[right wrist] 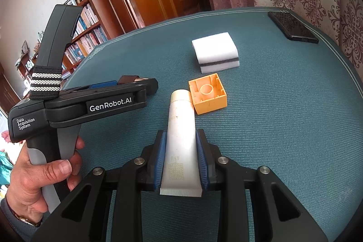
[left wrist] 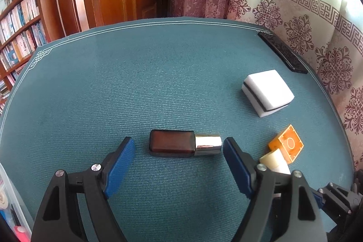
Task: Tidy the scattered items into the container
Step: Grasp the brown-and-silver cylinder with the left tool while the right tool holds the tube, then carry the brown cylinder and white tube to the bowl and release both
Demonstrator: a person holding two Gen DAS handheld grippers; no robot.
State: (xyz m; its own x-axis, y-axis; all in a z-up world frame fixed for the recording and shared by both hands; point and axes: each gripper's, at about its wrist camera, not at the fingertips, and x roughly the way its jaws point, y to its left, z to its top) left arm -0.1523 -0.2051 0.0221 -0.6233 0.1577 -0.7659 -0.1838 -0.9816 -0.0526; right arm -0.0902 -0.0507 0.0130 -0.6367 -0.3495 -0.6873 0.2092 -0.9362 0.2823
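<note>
A dark brown bottle [left wrist: 172,146] with a silver cap lies on its side on the teal table mat [left wrist: 158,74]. My left gripper [left wrist: 179,146] is open, its blue pads on either side of the bottle without touching it. In the right wrist view my right gripper [right wrist: 181,146] is shut on a cream tube [right wrist: 180,130], whose cap end rests by an orange block [right wrist: 207,94]. The tube [left wrist: 275,161] and the orange block [left wrist: 287,144] also show at the right of the left wrist view. A white sponge [right wrist: 215,55] lies farther back.
A black phone [right wrist: 292,26] lies at the mat's far right corner, beside the patterned curtain. A clear plastic bin [left wrist: 9,201] shows at the lower left edge. A person's hand [right wrist: 45,176] holds the left gripper's handle. A door and bookshelves stand behind.
</note>
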